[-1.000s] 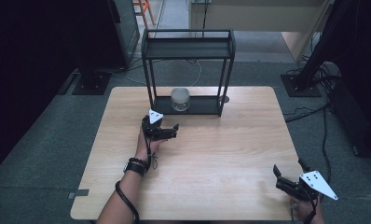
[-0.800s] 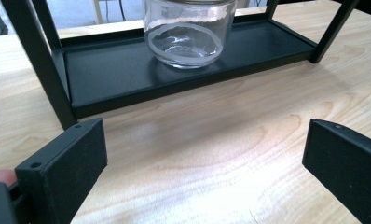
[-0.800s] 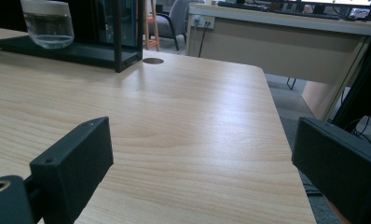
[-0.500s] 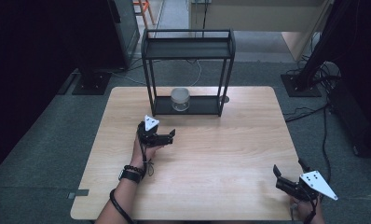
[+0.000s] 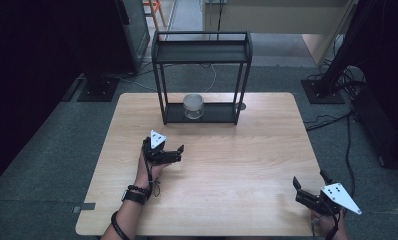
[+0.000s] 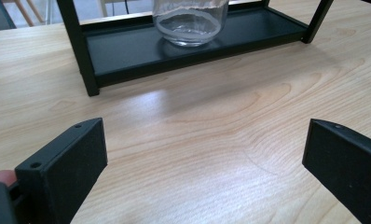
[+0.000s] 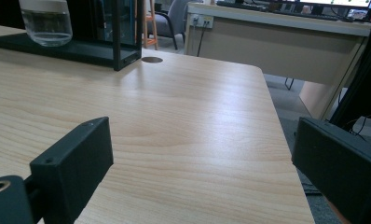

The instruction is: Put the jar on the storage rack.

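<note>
The clear round glass jar [image 5: 193,105] on the lower tray of the black metal shelf [image 5: 222,114] at the bench's far edge looks rigid, slippery and breakable, best pinched across its straight sides by the wide-apart left tool [image 5: 171,155].

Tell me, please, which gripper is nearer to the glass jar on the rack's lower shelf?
Left. The left gripper hangs over the table just in front of the glass jar, jaws open. The right gripper is far off at the table's near right corner.
</note>
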A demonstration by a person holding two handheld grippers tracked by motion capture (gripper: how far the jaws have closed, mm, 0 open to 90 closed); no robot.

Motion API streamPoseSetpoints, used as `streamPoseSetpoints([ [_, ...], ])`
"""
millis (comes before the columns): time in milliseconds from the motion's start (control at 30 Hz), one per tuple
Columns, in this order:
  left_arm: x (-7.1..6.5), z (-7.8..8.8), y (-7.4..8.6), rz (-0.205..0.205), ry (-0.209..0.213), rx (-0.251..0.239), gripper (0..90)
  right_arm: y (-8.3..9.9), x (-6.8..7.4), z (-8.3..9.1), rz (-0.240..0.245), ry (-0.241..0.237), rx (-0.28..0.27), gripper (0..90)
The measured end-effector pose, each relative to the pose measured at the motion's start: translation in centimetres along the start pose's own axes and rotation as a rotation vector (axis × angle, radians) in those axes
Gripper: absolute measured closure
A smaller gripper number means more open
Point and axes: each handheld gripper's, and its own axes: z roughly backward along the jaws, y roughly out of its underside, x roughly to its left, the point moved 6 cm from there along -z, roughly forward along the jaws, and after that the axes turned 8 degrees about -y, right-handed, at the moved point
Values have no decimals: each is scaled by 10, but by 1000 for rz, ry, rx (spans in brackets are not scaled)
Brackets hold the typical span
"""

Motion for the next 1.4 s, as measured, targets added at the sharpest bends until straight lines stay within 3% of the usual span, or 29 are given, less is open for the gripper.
streamPoseSetpoints([
  [233,7,10,9,32,-7,-2,1,0,0,0,0,0,1,47],
  [1400,29,68,42,68,-63,-32,2,0,2,0,9,7,7,48],
])
